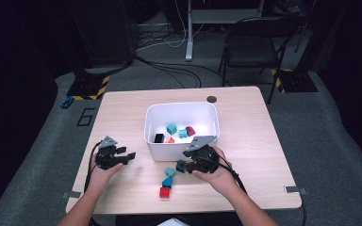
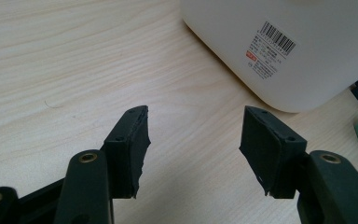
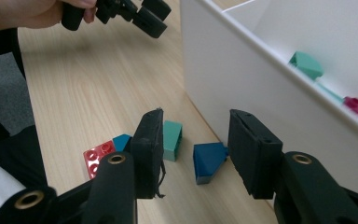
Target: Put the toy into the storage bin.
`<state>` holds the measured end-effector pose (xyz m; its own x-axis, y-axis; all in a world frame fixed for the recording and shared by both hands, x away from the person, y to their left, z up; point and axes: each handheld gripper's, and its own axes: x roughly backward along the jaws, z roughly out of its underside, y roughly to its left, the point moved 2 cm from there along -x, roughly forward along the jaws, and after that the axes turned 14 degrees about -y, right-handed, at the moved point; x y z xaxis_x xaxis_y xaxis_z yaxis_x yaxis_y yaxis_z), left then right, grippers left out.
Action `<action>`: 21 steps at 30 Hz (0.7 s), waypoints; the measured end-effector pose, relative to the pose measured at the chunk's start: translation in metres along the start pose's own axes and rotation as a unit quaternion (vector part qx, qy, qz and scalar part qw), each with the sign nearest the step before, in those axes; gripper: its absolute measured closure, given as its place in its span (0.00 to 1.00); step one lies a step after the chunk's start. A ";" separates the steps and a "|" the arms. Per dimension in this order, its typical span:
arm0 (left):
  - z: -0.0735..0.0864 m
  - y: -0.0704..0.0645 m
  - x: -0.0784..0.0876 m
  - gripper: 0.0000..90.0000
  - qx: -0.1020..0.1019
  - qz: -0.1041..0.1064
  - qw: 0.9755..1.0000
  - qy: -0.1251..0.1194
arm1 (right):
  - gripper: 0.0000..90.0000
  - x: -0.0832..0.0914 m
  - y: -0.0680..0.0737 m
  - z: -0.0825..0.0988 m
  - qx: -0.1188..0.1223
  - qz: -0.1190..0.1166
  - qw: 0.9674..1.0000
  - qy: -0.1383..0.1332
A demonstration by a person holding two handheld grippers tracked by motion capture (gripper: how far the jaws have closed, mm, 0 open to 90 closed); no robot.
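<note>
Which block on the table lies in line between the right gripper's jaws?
The dark blue wedge; the teal block and red block lie left of the jaws.

A dark blue plastic wedge-shaped block (image 3: 208, 161) lies on the wooden table (image 3: 98, 88), just beside the white plastic bin (image 3: 242, 79). A teal plastic block (image 3: 171, 140) sits near it, with a red studded brick (image 3: 95, 157) farther along.

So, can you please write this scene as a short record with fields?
table: wood
bin: white, holds several small blocks
blocks on table: teal, blue, red, in front of bin
right tongs: open, dark blue block between the jaws, not gripped
left tongs: jaws apart, nothing between them
</note>
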<state>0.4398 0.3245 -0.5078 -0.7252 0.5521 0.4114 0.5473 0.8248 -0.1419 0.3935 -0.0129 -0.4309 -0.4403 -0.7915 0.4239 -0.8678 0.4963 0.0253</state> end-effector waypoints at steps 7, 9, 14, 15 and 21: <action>0.000 0.000 0.000 0.46 0.000 0.000 1.000 0.000 | 0.61 -0.017 0.010 0.017 0.008 -0.017 1.000 0.011; 0.000 0.000 0.000 0.46 0.000 0.000 1.000 0.000 | 0.62 -0.022 0.013 0.021 0.012 -0.024 1.000 0.014; 0.000 0.000 0.000 0.46 0.001 0.001 1.000 0.002 | 0.61 -0.034 0.022 0.030 0.019 -0.048 0.998 0.022; 0.000 0.000 0.000 0.46 0.002 0.000 1.000 0.002 | 0.61 -0.036 0.024 0.031 0.017 -0.049 0.998 0.022; 0.000 0.000 0.000 0.46 0.000 0.000 1.000 0.002 | 0.61 -0.049 0.033 0.038 0.032 -0.067 0.997 0.031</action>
<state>0.4396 0.3247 -0.5081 -0.7233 0.5518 0.4151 0.5473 0.8247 -0.1425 0.3776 0.0287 -0.4854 -0.3061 -0.8244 0.4760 -0.9318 0.3619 0.0276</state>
